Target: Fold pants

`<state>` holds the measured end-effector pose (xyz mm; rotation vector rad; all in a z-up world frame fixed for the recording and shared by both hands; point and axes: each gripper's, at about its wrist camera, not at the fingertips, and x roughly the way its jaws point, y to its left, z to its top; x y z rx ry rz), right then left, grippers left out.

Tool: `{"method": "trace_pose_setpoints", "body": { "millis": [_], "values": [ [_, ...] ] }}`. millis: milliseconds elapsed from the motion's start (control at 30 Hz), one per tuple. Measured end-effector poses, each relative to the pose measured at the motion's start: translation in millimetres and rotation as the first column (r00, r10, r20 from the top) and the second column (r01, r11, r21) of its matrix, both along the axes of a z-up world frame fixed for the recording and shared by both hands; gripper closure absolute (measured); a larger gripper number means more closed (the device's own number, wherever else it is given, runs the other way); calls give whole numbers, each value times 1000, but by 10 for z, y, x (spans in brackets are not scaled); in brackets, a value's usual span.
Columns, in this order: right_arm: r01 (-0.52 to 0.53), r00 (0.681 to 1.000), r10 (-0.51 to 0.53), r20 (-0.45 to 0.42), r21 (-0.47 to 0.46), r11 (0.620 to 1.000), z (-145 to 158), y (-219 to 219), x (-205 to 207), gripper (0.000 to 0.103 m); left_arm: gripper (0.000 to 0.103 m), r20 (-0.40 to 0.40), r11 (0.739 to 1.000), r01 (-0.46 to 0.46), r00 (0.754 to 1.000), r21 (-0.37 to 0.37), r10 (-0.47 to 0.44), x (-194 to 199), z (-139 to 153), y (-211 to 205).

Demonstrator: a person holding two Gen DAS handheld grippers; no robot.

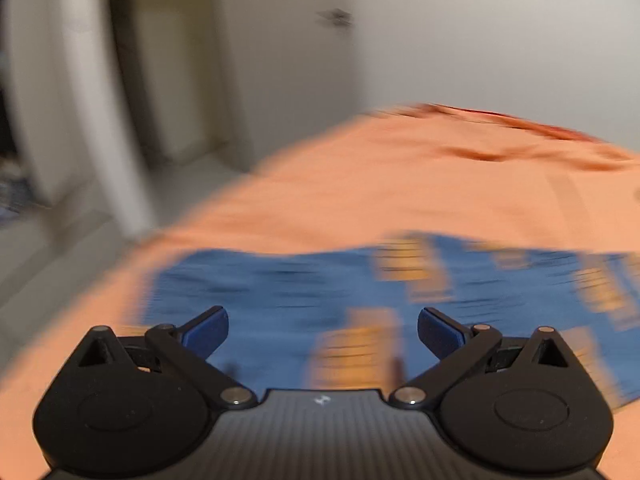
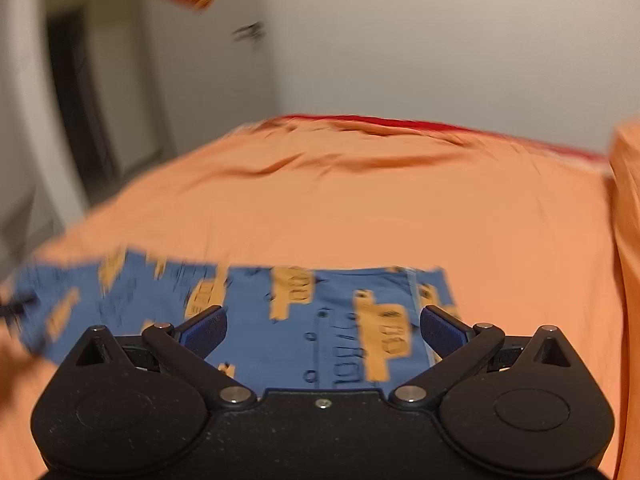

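Note:
Blue pants (image 1: 280, 304) with orange truck prints lie flat on an orange bedsheet (image 1: 400, 192). My left gripper (image 1: 322, 330) is open and empty, hovering over the left part of the pants; this view is motion-blurred. In the right wrist view the pants (image 2: 332, 320) stretch from the left edge to the centre right, with small buttons visible. My right gripper (image 2: 323, 330) is open and empty above the right end of the pants.
The bed (image 2: 400, 208) fills the middle of both views, with a red strip (image 2: 400, 124) along its far edge. White walls and a dark doorway (image 2: 80, 112) lie beyond on the left. An orange fold (image 2: 628, 220) rises at the right edge.

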<state>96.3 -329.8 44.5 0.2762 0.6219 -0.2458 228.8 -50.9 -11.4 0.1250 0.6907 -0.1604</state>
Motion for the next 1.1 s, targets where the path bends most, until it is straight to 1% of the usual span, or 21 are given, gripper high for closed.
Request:
{"method": "trace_pose_setpoints", "body": {
  "millis": [33, 100, 133, 200, 333, 367, 433, 467, 500, 533, 567, 600, 667, 733, 767, 833, 867, 900, 933, 1000, 1100],
  "values": [
    [57, 998, -57, 7, 64, 996, -11, -157, -89, 1, 0, -66, 996, 59, 996, -67, -63, 73, 4, -213],
    [162, 986, -164, -2, 168, 972, -108, -421, -248, 1, 0, -184, 970, 147, 966, -192, -182, 225, -6, -665],
    [200, 979, -204, -3, 215, 956, -175, -530, -317, 1, 0, -226, 956, 179, 946, -233, -233, 285, -4, -913],
    [258, 964, -265, -22, 312, 914, -324, -708, -425, 1, 0, -267, 931, 255, 908, -261, -323, 386, 1, -1414],
    [275, 958, -282, -57, 470, 839, -562, -890, -445, 4, 0, -183, 873, 456, 856, -171, -483, 374, 4, -2315],
    [270, 960, -273, -68, 498, 824, -618, -887, -431, 7, 0, -171, 853, 504, 836, -138, -522, 355, -29, -2516],
    [266, 962, -254, -101, 554, 789, -749, -899, -377, 19, 0, -193, 803, 589, 780, -93, -595, 381, -145, -2884],
    [276, 959, -260, -113, 575, 770, -802, -901, -373, 20, 0, -218, 776, 627, 750, -66, -624, 335, -222, -3047],
    [289, 954, -280, -108, 587, 756, -832, -910, -378, 21, 0, -244, 757, 653, 731, -19, -637, 306, -330, -3202],
    [293, 951, -294, -98, 594, 749, -835, -933, -382, 24, 0, -263, 743, 669, 724, 41, -638, 290, -441, -3308],
    [299, 948, -305, -92, 592, 749, -828, -956, -375, 26, 0, -245, 729, 681, 719, 64, -650, 274, -506, -3346],
    [307, 944, -317, -89, 584, 751, -827, -969, -366, 31, 0, -213, 731, 680, 723, 52, -657, 254, -527, -3342],
    [333, 933, -348, -91, 581, 743, -861, -977, -365, 40, 0, -231, 749, 662, 732, 18, -641, 278, -529, -3334],
    [353, 922, -377, -87, 588, 728, -891, -975, -379, 51, 0, -248, 753, 658, 732, 10, -635, 311, -477, -3279],
    [364, 917, -388, -89, 583, 726, -898, -975, -381, 56, 0, -257, 759, 650, 737, 21, -625, 313, -438, -3278],
    [394, 906, -411, -102, 556, 732, -911, -983, -367, 81, 1, -262, 786, 618, 763, 25, -591, 391, -305, -3276],
    [398, 904, -415, -98, 547, 736, -928, -977, -364, 81, 1, -269, 795, 607, 766, 4, -584, 424, -204, -3230],
    [394, 906, -414, -91, 539, 745, -916, -956, -361, 83, 2, -285, 799, 600, 760, -34, -584, 442, -119, -3209],
    [390, 910, -406, -84, 510, 767, -890, -921, -345, 85, 3, -308, 797, 598, 744, -88, -593, 461, -52, -3200],
    [361, 928, -365, -68, 393, 845, -775, -784, -275, 86, 5, -340, 775, 598, 699, -206, -629, 444, 77, -3168],
    [260, 966, -257, -34, 125, 958, -583, -447, -152, 87, 8, -382, 750, 583, 646, -311, -661, 401, 212, -3200]
  ]
}}
